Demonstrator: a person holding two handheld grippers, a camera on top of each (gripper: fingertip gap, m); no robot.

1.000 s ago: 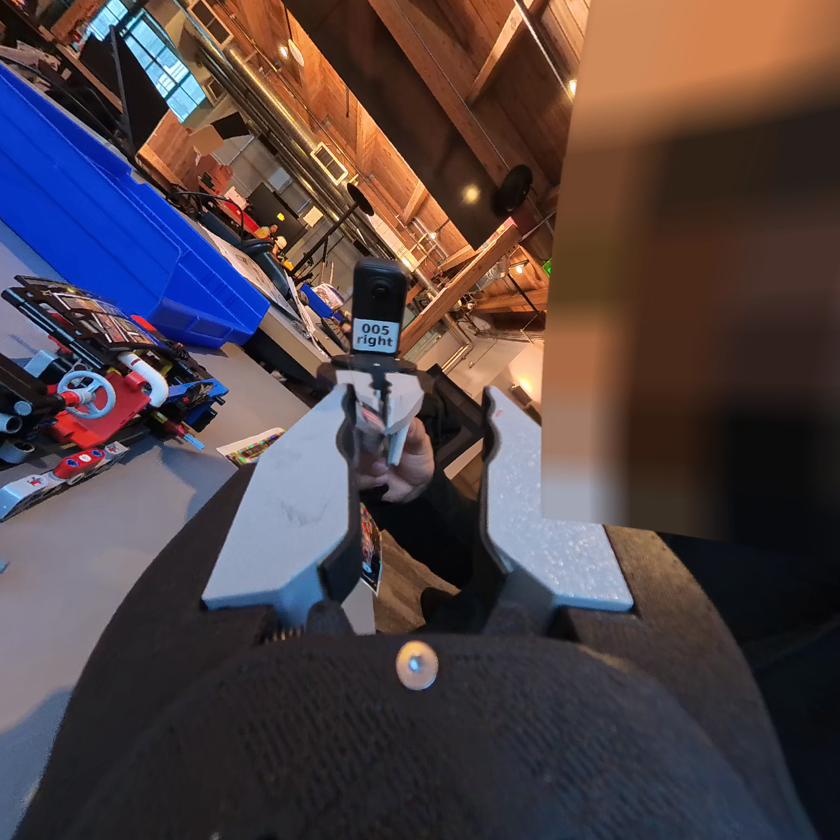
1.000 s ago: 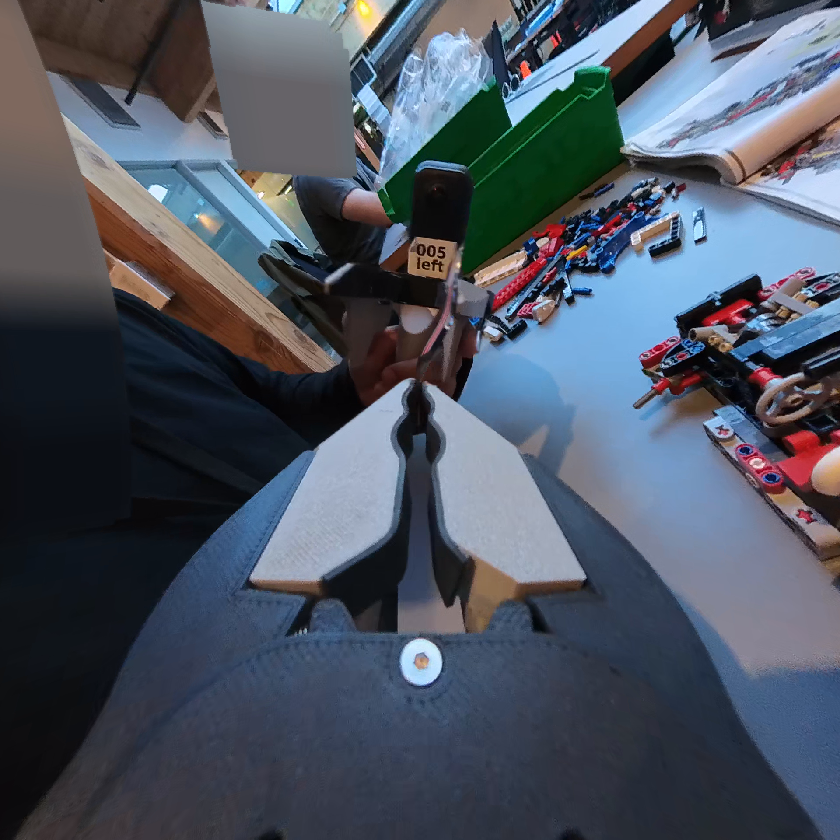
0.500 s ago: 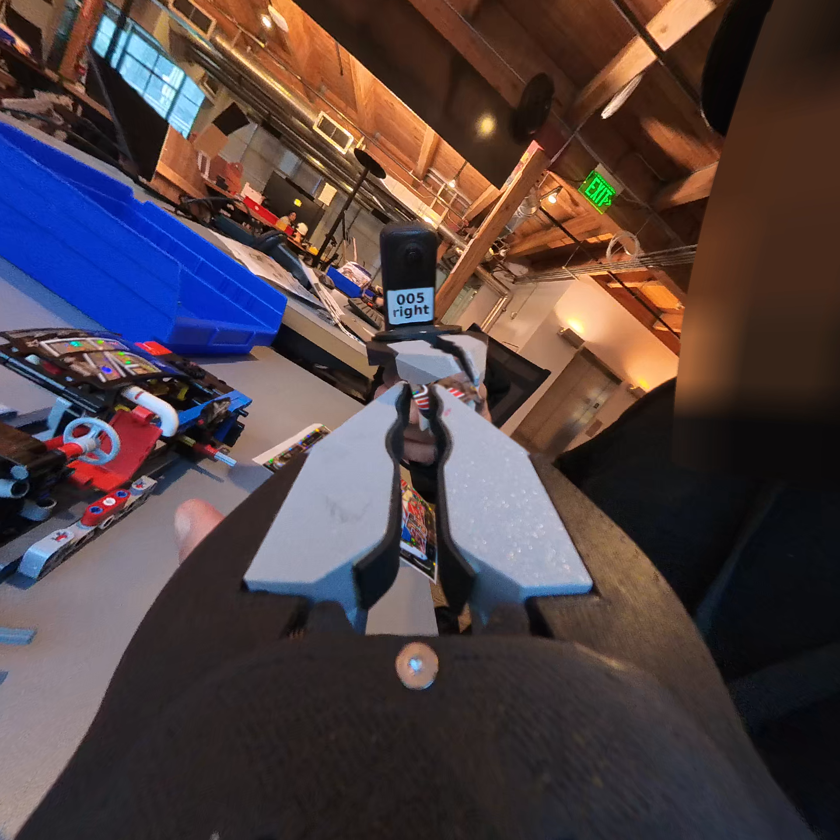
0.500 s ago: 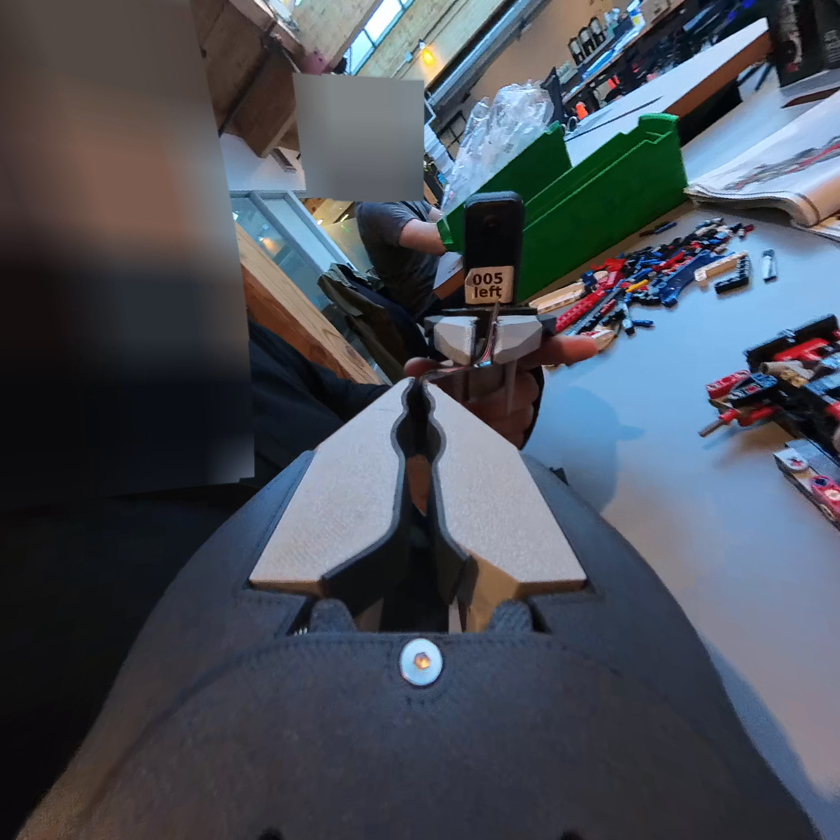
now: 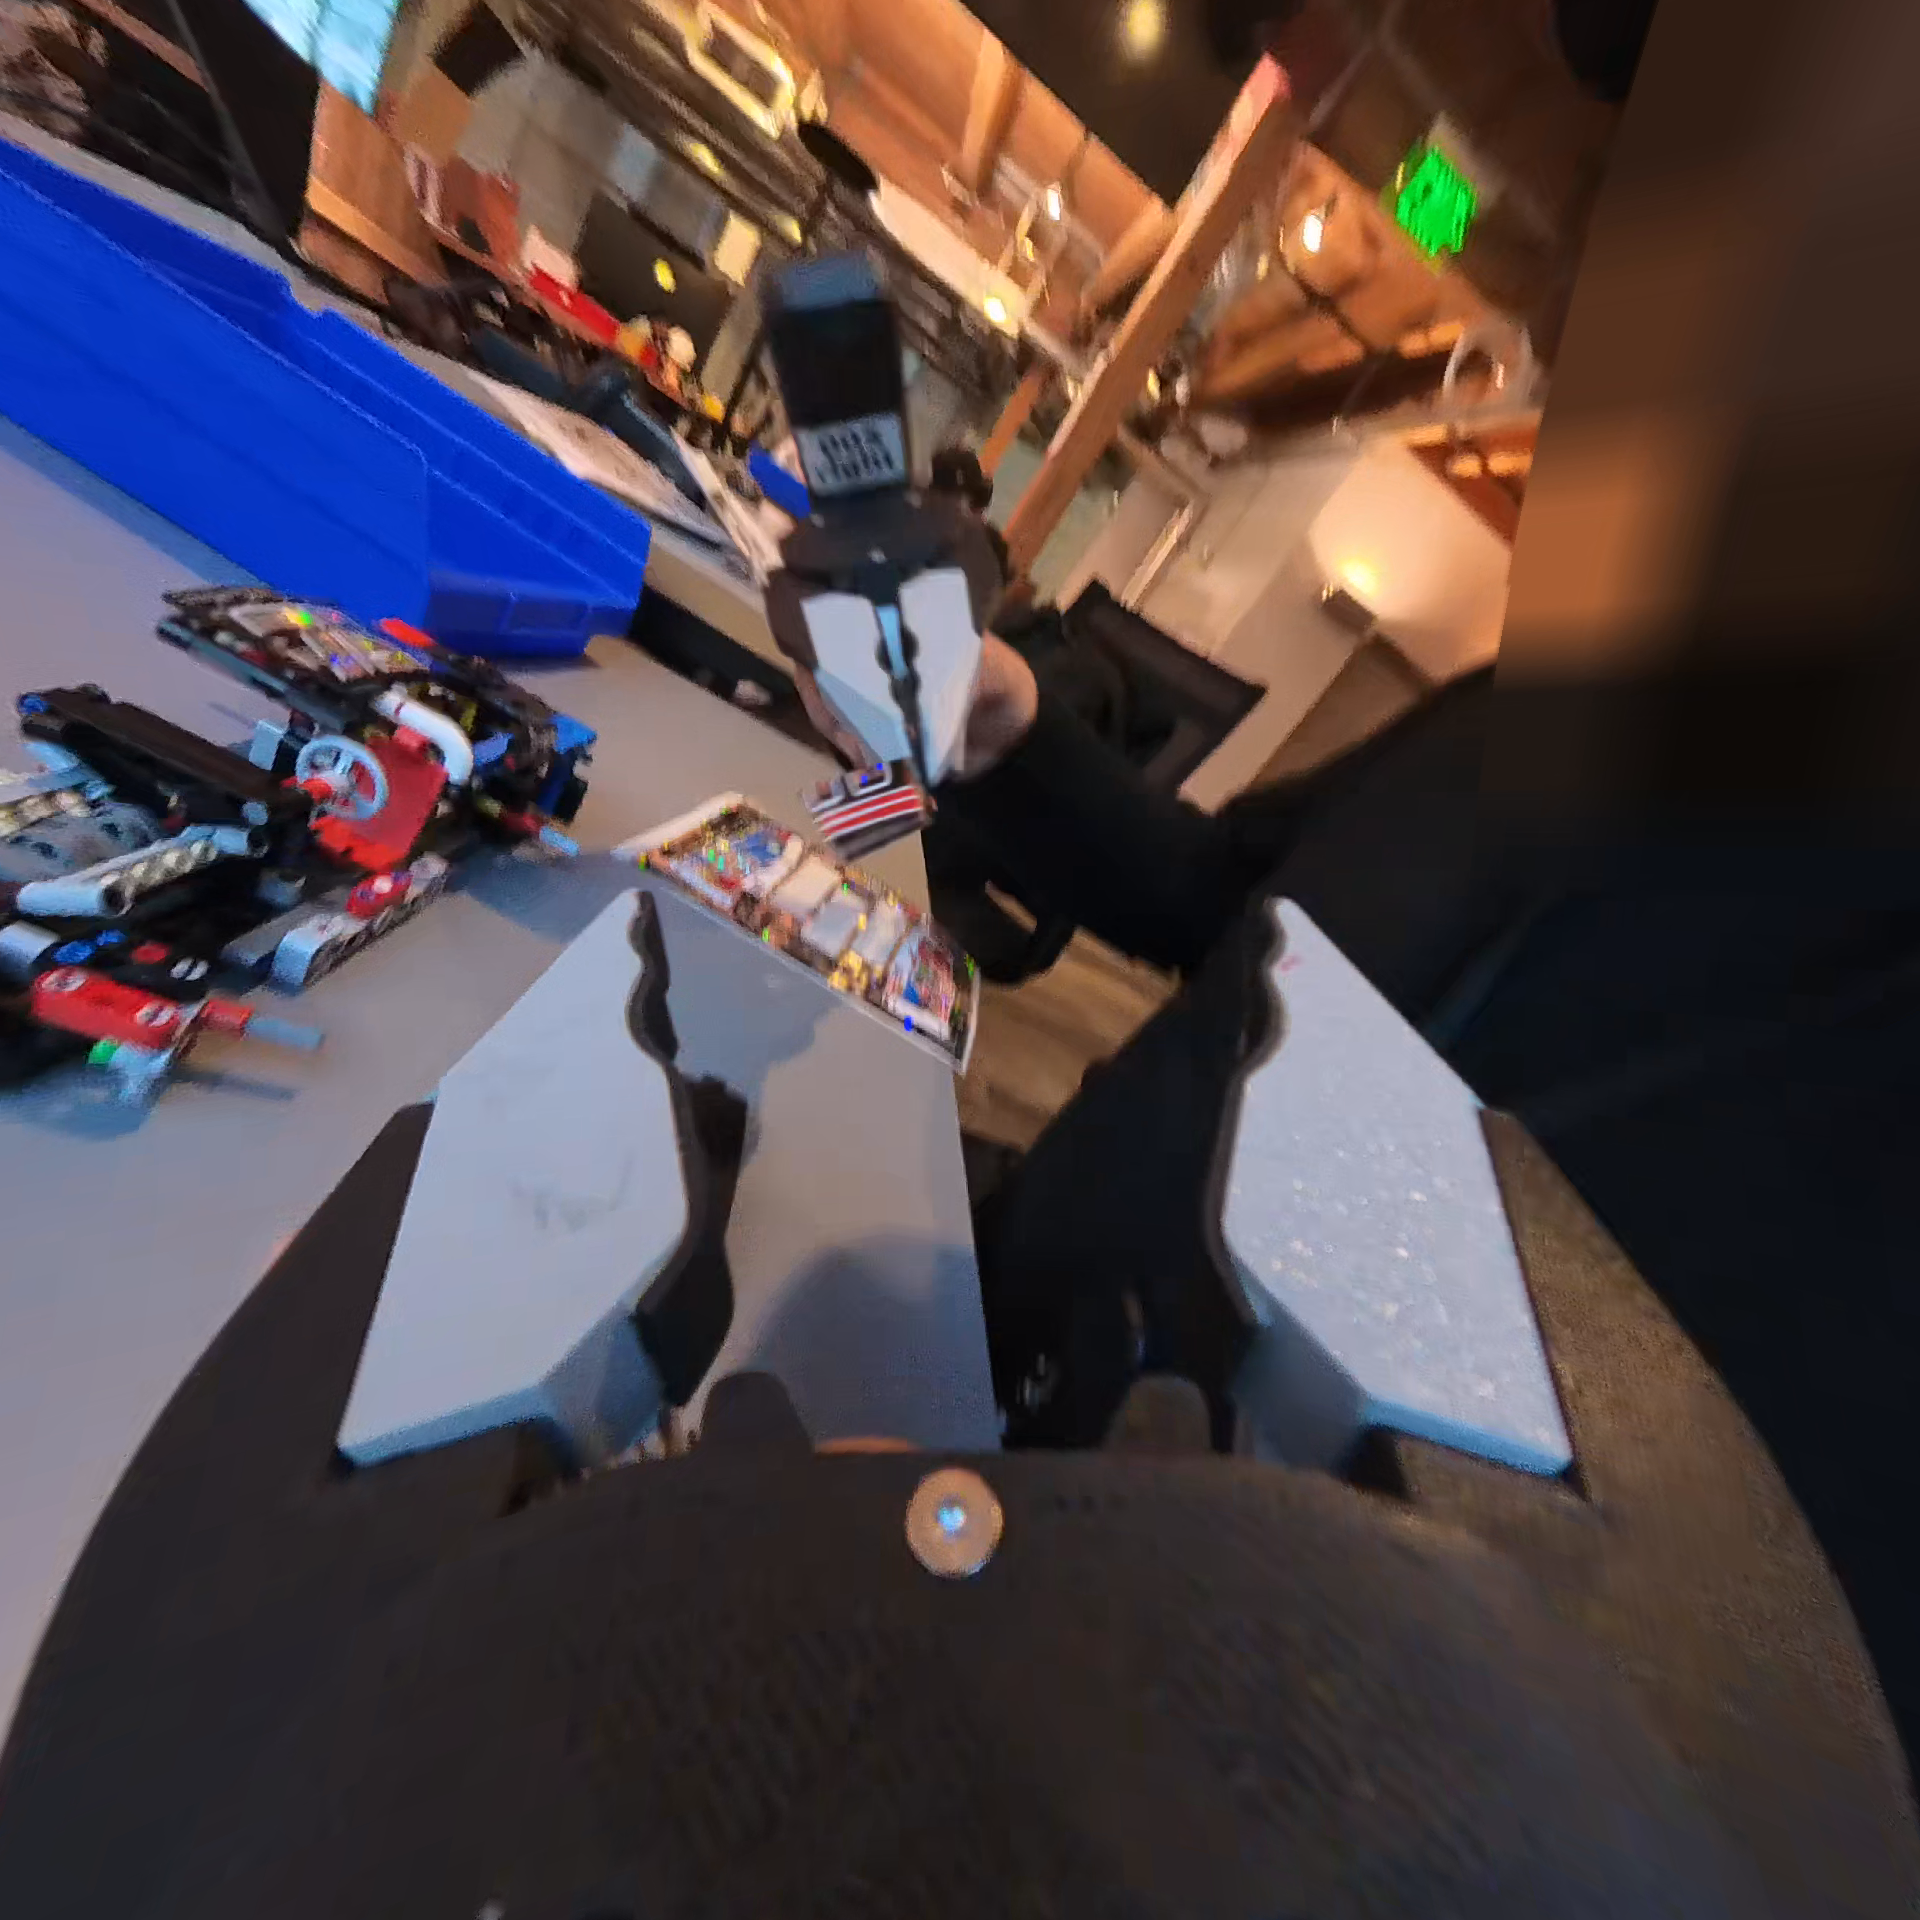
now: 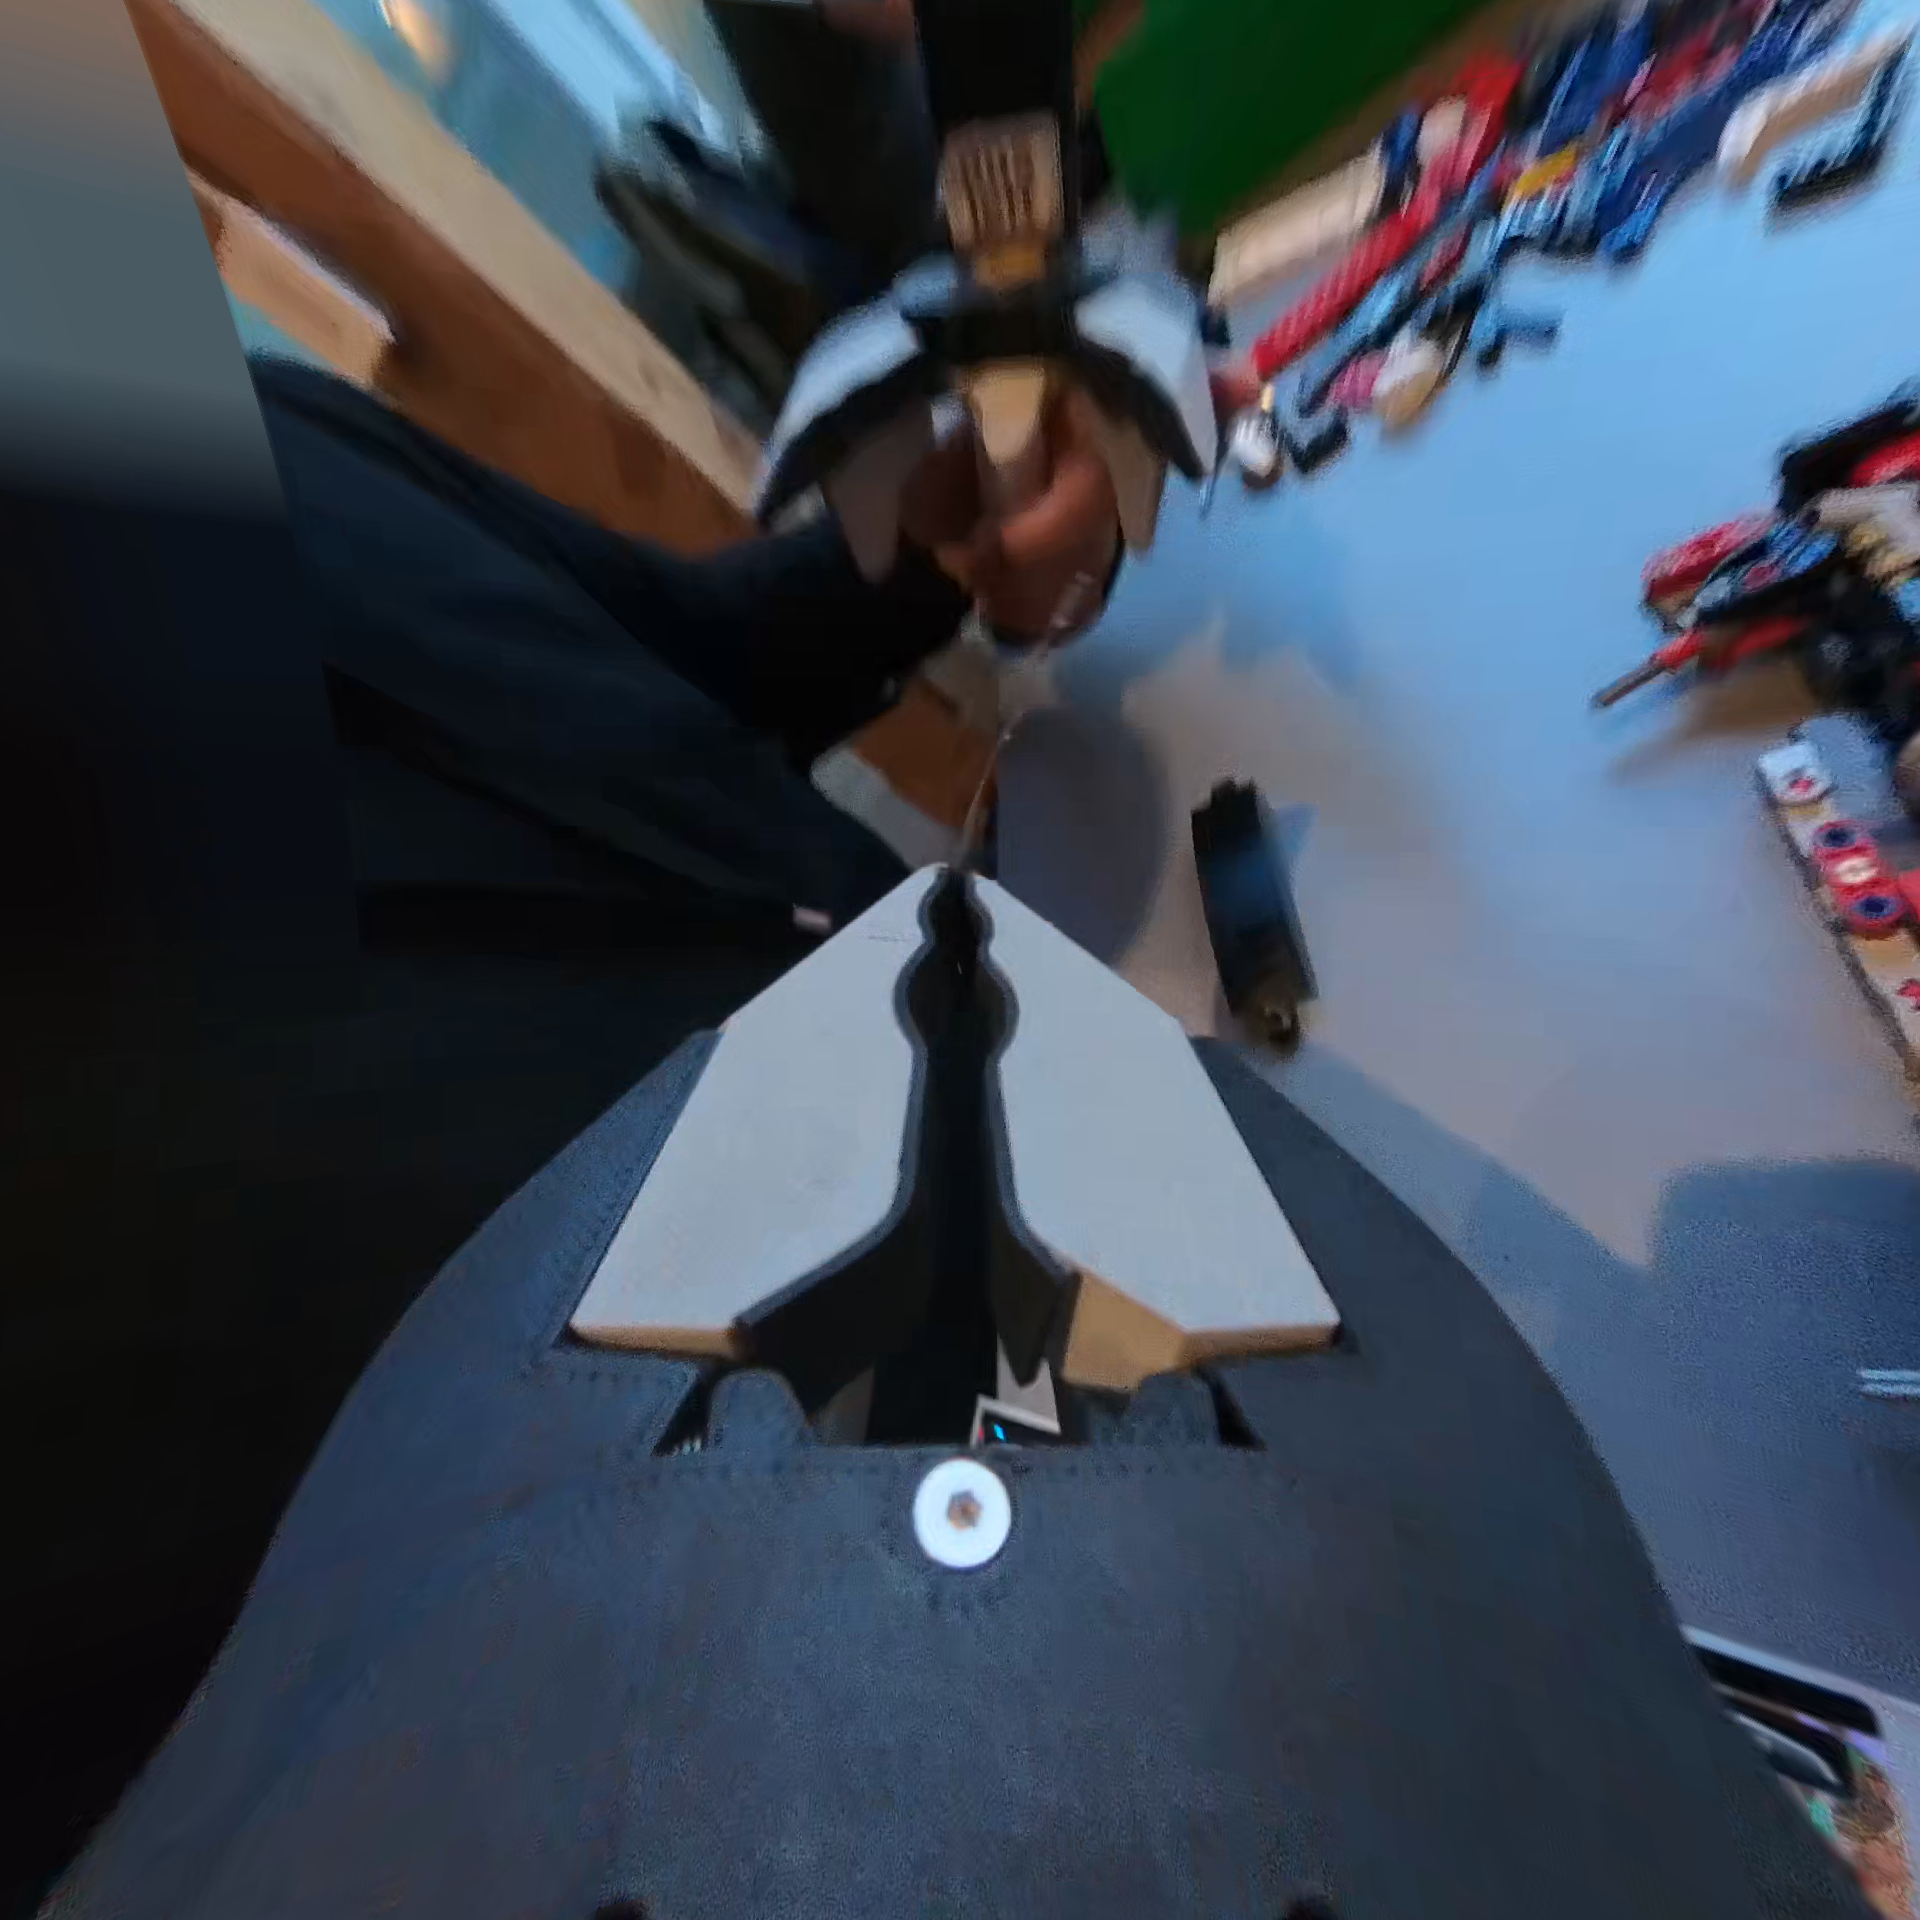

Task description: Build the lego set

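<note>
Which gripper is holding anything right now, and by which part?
The right gripper pinches a small red-white-black striped sticker by its upper edge. The left gripper is open and empty.

Wrist views face each other low over shared table [image 5: 208, 1195].

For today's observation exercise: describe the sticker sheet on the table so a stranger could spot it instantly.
Find the grey table and its near edge. Beside the half-built red-and-black lego model, the sticker sheet overhangs that edge. Unlike the bricks, it is flat, thin and covered in small colourful pictures.
</note>
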